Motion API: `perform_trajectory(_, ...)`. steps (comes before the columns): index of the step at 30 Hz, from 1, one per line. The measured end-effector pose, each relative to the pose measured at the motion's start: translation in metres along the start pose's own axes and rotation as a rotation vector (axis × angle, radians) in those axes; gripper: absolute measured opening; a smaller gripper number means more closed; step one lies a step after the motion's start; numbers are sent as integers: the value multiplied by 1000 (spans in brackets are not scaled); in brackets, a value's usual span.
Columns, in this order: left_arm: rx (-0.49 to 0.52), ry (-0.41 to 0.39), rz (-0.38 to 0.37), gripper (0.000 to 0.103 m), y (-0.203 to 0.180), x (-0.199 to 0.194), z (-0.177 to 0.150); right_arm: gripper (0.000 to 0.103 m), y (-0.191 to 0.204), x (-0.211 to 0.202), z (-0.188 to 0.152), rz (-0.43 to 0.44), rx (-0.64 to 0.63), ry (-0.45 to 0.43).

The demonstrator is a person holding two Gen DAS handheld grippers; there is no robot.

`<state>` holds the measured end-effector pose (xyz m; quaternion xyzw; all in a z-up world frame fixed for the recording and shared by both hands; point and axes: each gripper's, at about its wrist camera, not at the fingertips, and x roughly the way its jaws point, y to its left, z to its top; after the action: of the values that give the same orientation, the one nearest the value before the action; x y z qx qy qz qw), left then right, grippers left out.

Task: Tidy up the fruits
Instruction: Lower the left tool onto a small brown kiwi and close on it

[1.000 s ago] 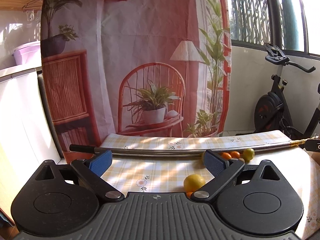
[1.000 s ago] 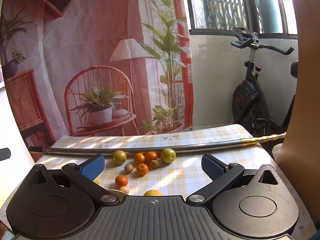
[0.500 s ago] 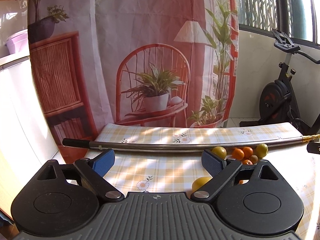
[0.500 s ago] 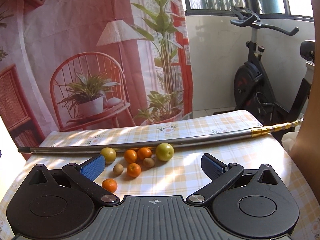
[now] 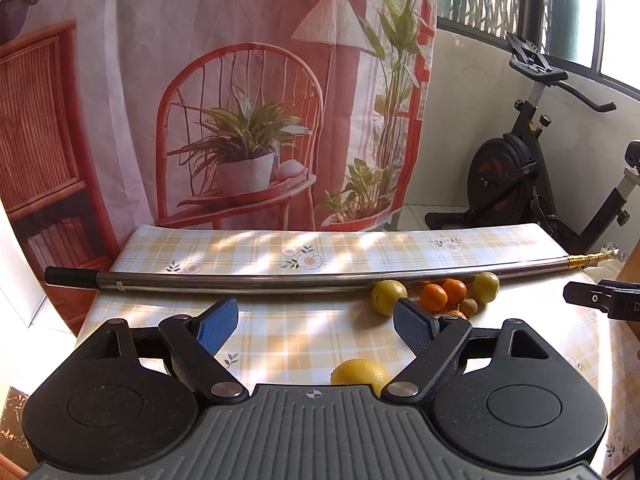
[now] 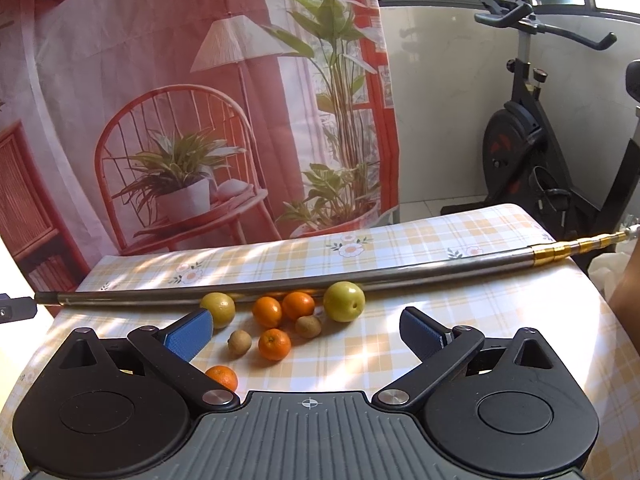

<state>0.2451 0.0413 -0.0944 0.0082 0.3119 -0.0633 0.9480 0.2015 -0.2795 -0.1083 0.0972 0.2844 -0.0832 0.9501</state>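
While both grippers, left point(image 5: 316, 318) and right point(image 6: 306, 330), hover spread and empty, approach the fruits point(image 6: 280, 314) (clustered against the pole point(image 6: 280, 282)) one at a time, gently.

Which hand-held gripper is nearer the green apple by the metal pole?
Right. The right hand-held gripper faces the green apple just ahead between its open fingers. The left hand-held gripper sits farther off; the apple lies ahead to its right.
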Motion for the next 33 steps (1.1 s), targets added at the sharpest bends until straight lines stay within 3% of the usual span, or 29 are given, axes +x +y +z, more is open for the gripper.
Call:
perform_trajectory(6,13,50,-89,80,-15,36,-5,97,-8,14,1,-13,15,20)
perform_trajectory(10,18,82,-158,68,-24,54,-2,90,-13,22,1,-19,7,34)
perform_trajectory(13,10,87,-191,66,-31,59,2,90,-16,28,0,-16,19,51)
perform_trajectory(18,14,107,-200,66,-35,70,2,90,-18,34,-1,-21,21,68)
perform_trajectory(23,13,140,-231,50,-42,89,-2,90,-21,38,-5,-30,22,78)
perform_trajectory(27,30,154,-280,49,-56,112,-8,89,-27,46,-11,-62,15,104)
perform_trajectory(30,80,164,-272,48,-71,131,-12,87,-33,51,-12,-71,41,119)
perform_trajectory(33,103,180,-294,40,-82,150,-17,87,-38,55,-15,-77,47,132)
